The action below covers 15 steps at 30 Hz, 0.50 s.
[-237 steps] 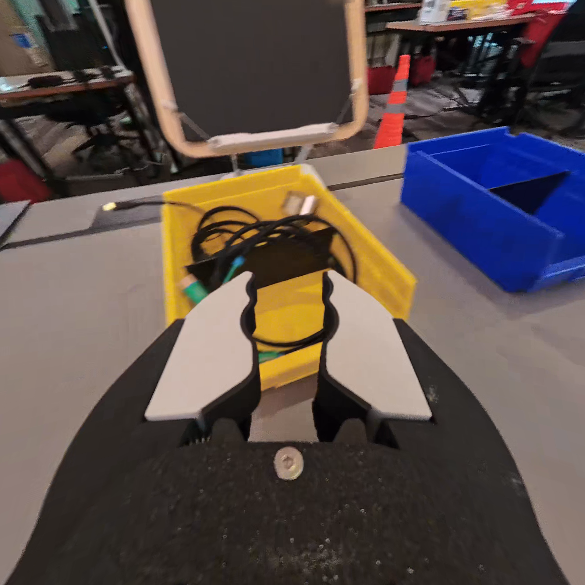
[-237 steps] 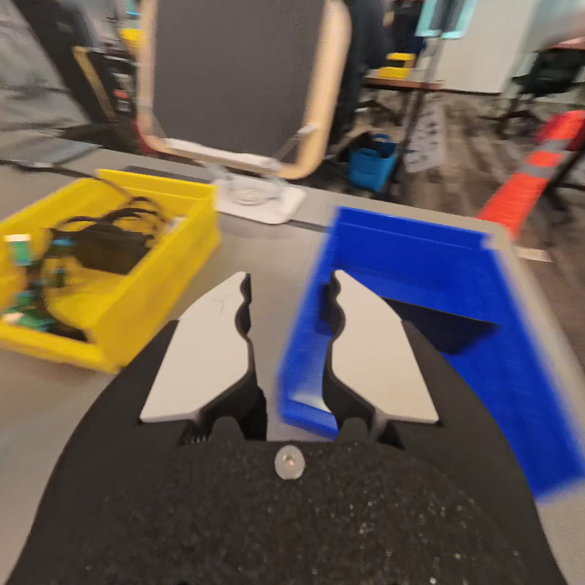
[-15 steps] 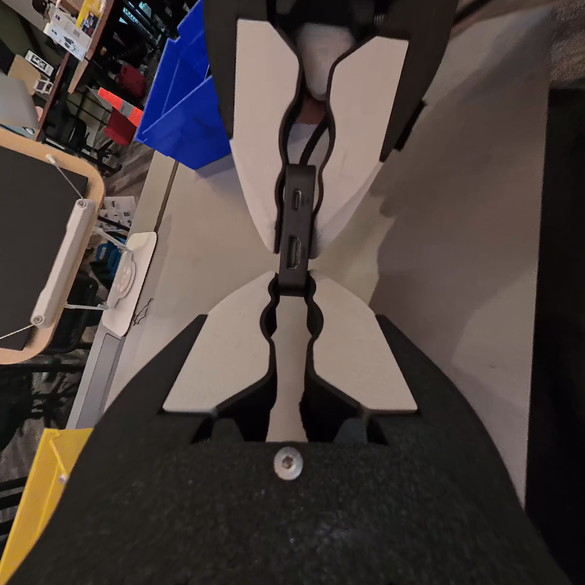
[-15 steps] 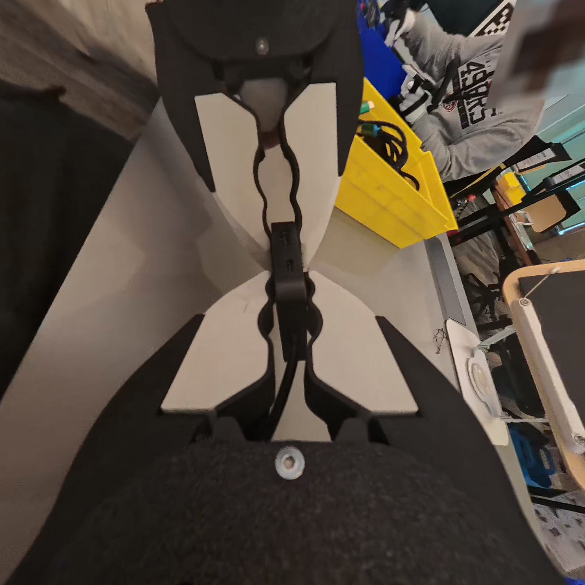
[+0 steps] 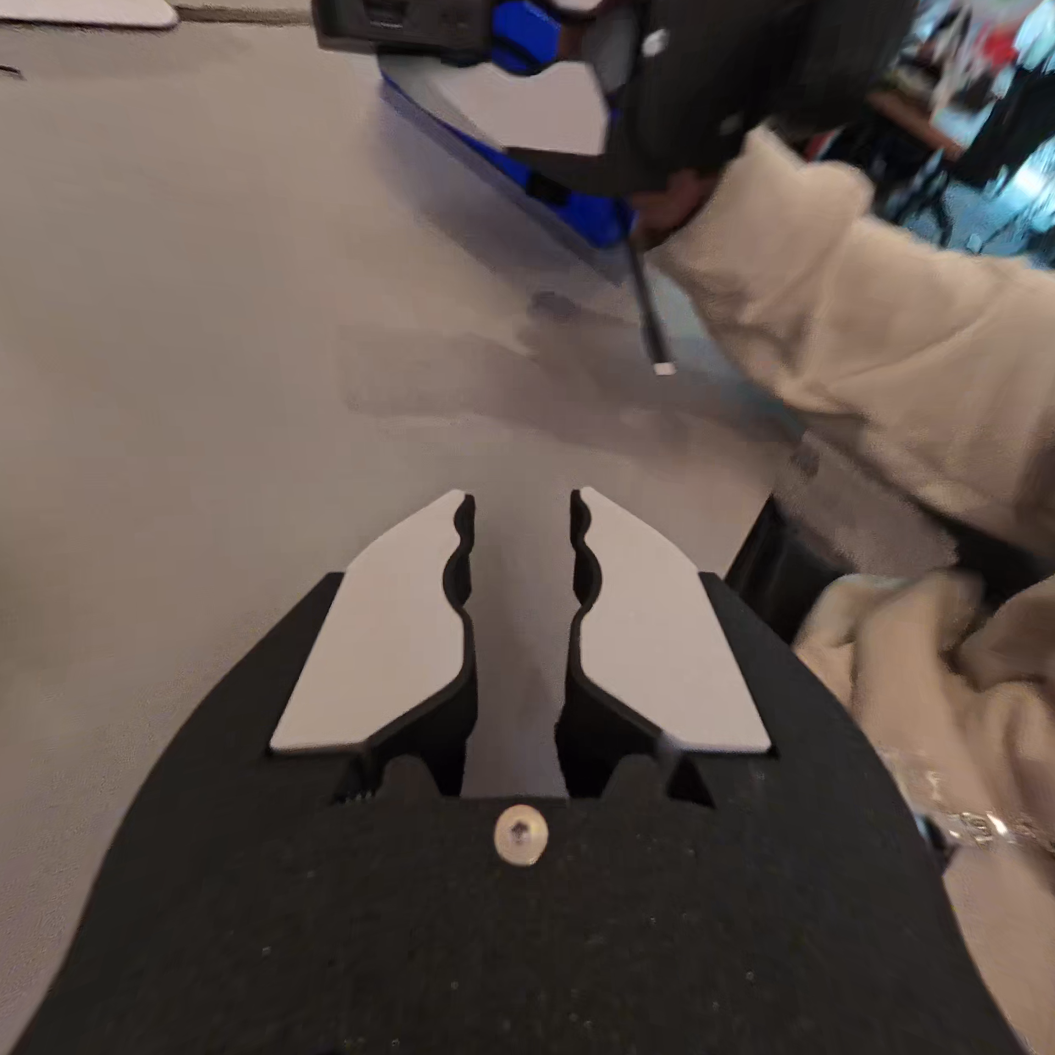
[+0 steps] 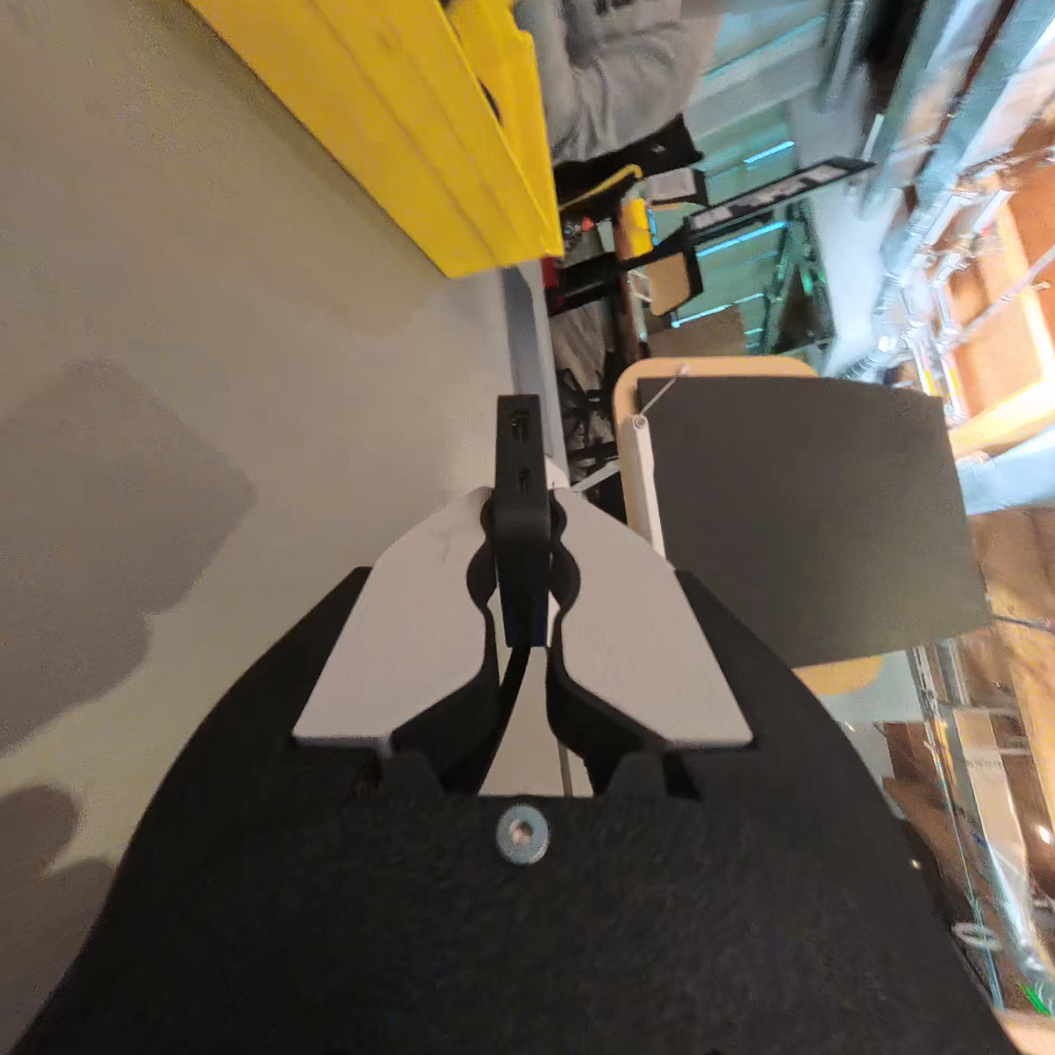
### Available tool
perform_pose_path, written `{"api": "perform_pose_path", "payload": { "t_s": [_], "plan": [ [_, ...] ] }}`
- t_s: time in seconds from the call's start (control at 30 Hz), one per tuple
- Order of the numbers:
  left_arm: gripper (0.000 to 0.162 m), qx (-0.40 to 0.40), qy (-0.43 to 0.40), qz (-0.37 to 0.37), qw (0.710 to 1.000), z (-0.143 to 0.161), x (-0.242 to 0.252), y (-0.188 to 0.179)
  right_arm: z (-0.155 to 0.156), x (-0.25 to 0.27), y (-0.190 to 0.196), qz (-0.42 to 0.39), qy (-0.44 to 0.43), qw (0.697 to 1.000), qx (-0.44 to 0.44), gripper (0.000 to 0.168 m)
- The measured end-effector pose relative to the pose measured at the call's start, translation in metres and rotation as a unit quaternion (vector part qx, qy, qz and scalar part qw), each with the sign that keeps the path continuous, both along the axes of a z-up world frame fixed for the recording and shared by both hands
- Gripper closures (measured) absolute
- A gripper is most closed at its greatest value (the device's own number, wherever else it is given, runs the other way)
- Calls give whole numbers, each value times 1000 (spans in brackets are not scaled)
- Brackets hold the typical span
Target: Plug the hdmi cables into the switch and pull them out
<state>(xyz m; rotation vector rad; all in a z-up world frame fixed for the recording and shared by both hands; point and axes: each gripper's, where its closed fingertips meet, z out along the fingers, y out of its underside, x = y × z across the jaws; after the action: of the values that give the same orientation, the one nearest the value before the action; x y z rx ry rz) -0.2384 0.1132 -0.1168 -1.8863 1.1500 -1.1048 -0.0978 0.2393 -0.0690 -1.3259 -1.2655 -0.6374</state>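
Observation:
My right gripper [image 6: 519,502] is shut on a black switch [image 6: 518,451], gripped on its flat sides with its port end sticking out past the fingertips. A black cable [image 6: 514,679] runs back from it between the fingers. In the left wrist view the right gripper [image 5: 456,51] shows at the top edge with the switch [image 5: 394,23], and the black cable [image 5: 648,308] hangs below it, ending in a silver plug. My left gripper [image 5: 519,502] is open and empty, low over the grey table [image 5: 200,342].
A blue bin [image 5: 571,194] stands behind the right gripper. A yellow bin [image 6: 399,114] is at the table's far side. A person's cream sleeve [image 5: 856,371] fills the right of the left view. A wooden-framed chair with a black panel [image 6: 799,514] stands beyond the table edge. Some 20 cm of space lies between my two pairs of fingers.
My left gripper has let go of the switch's end, opened and swung away over the table. My right gripper keeps hold of the switch and has turned.

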Motion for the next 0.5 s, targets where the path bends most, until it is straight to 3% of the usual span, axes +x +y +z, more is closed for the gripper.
{"api": "perform_pose_path", "payload": {
  "t_s": [0.17,0.27,0.5],
  "plan": [
    [132,0,-4,76,997,-9,-42,-12,-33,14,65,-30,32,998,55,154],
    [125,-11,32,110,993,-28,-61,-12,-37,0,70,-10,29,997,75,154],
    [121,-22,10,175,984,-19,-79,27,-38,-3,66,14,85,996,35,154]
  ]
}}
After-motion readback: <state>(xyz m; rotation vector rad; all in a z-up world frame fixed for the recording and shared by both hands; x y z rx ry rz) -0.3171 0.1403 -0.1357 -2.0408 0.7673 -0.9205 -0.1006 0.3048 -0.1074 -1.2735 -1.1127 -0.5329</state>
